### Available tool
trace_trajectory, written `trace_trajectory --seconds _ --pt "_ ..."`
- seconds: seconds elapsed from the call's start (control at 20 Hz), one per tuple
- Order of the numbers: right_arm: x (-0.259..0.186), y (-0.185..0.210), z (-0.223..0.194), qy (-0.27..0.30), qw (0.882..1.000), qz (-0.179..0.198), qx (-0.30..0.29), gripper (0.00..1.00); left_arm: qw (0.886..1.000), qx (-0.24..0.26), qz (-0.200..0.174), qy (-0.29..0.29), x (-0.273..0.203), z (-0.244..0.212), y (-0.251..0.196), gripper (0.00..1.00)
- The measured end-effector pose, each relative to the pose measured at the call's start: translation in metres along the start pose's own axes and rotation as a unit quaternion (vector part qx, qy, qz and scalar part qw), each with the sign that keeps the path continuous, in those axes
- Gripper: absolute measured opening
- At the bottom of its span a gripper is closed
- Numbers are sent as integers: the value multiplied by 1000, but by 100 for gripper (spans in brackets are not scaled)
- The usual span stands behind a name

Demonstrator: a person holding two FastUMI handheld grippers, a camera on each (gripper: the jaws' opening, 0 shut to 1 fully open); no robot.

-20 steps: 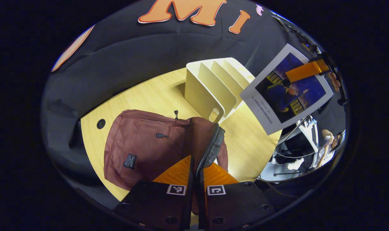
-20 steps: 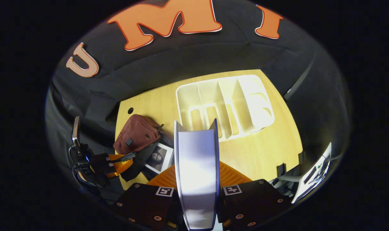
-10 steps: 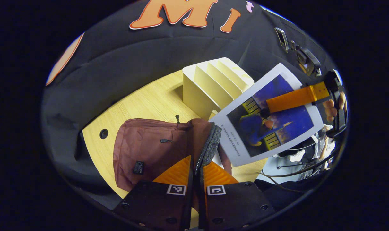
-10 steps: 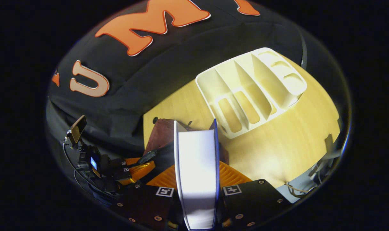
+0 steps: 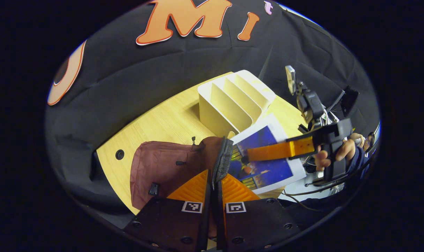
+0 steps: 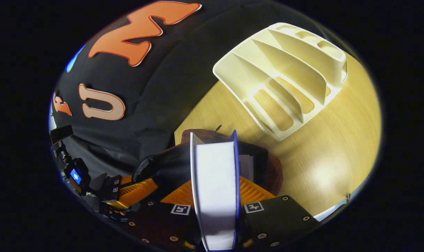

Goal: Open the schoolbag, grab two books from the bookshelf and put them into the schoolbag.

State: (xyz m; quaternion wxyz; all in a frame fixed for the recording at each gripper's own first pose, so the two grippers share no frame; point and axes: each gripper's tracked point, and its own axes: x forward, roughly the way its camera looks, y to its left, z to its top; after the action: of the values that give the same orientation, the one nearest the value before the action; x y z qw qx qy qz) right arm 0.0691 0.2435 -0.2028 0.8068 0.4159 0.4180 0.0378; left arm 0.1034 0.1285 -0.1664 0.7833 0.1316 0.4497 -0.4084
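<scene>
The schoolbag (image 5: 170,164) flap is hiding the book (image 5: 268,157) corner; the book (image 6: 215,189) is blocking the bag's interior.

So the left gripper (image 5: 213,182) has its fingers pinched together on the zippered edge of the maroon schoolbag (image 5: 166,164), holding the flap up off the light wooden table (image 5: 156,119). The bag lies flat on the near left part of the table. To the right, the right gripper (image 5: 248,159), held in a person's hand (image 5: 332,154), grips a book (image 5: 264,157) with a blue picture cover, tilted, its lower corner right at the bag's opening. The cream bookshelf (image 5: 233,101) with slanted dividers stands farther back, just behind the book.
</scene>
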Motion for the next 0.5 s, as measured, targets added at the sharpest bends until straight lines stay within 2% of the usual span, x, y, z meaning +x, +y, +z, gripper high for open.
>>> trace_trajectory --seconds 0.4,0.5 --pt "48 8 -8 -30 997 63 38 40 1000 -1 12 2 -3 14 -10 10" --pt "64 3 -15 -33 997 64 43 40 1000 -2 5 -2 3 18 -19 10"
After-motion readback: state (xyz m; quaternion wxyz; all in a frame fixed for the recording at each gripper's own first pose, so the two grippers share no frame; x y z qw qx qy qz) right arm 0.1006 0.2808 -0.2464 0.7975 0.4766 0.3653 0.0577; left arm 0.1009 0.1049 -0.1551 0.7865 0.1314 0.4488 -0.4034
